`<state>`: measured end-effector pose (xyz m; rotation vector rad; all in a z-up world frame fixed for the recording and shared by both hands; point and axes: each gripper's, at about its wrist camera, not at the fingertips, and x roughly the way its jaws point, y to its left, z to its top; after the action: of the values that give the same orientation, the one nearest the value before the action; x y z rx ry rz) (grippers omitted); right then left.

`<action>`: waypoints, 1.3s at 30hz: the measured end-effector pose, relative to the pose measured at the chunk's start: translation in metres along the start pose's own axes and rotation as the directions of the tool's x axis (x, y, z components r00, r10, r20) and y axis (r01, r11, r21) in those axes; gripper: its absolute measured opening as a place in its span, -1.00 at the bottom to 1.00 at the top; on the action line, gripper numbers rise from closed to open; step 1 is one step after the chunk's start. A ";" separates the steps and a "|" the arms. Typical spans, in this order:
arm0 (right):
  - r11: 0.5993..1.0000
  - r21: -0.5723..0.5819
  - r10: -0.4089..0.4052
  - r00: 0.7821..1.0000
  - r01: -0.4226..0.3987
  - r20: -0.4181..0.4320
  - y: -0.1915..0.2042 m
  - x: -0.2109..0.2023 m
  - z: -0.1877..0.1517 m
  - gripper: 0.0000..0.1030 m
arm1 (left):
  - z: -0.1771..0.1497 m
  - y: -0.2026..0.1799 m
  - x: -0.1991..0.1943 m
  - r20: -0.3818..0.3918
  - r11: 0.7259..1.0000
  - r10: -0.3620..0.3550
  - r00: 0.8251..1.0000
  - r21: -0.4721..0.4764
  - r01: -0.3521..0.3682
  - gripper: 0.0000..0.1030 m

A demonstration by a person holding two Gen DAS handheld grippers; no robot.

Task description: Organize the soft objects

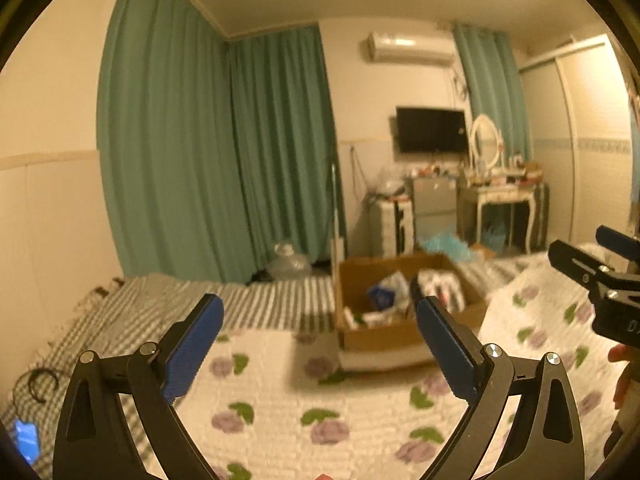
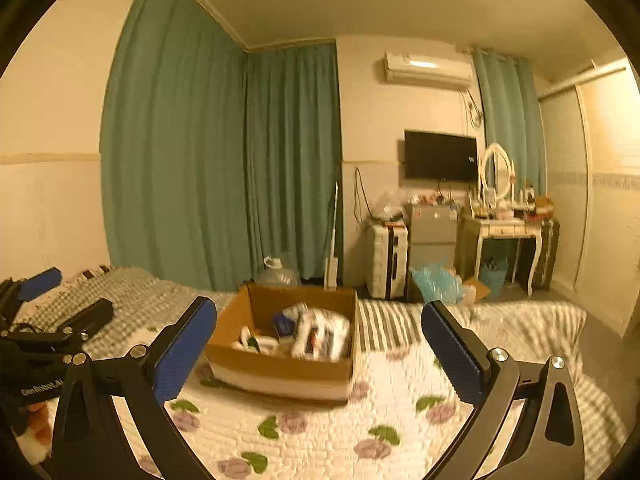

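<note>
An open cardboard box [image 1: 404,334] [image 2: 280,364] sits on the bed and holds several soft packets, white and blue [image 1: 390,294] [image 2: 320,332]. My left gripper [image 1: 318,324] is open and empty, raised above the floral quilt [image 1: 300,408], with the box ahead and to the right. My right gripper [image 2: 318,326] is open and empty, pointing at the box from the front. Each gripper shows in the other's view: the right one at the right edge of the left wrist view [image 1: 600,276], the left one at the left edge of the right wrist view [image 2: 52,316].
A white quilt with purple flowers [image 2: 320,432] covers the near bed over a grey striped sheet [image 1: 260,300]. Green curtains [image 2: 220,160], a water jug [image 2: 278,274], a suitcase [image 2: 386,258], a small fridge [image 2: 432,236] and a dressing table [image 2: 508,232] stand beyond the bed.
</note>
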<state>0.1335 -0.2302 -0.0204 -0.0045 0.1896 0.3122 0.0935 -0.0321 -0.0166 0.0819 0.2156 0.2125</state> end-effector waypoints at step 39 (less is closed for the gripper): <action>1.000 0.008 0.012 0.993 -0.011 -0.114 0.000 0.031 -0.044 1.00 | -0.042 -0.012 0.018 -0.092 0.999 -0.044 0.995 -0.001 0.044 0.92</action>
<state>0.1543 -0.2224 -0.0692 -0.0139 0.3047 0.3231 0.1037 -0.0372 -0.0619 0.0688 0.3091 0.1728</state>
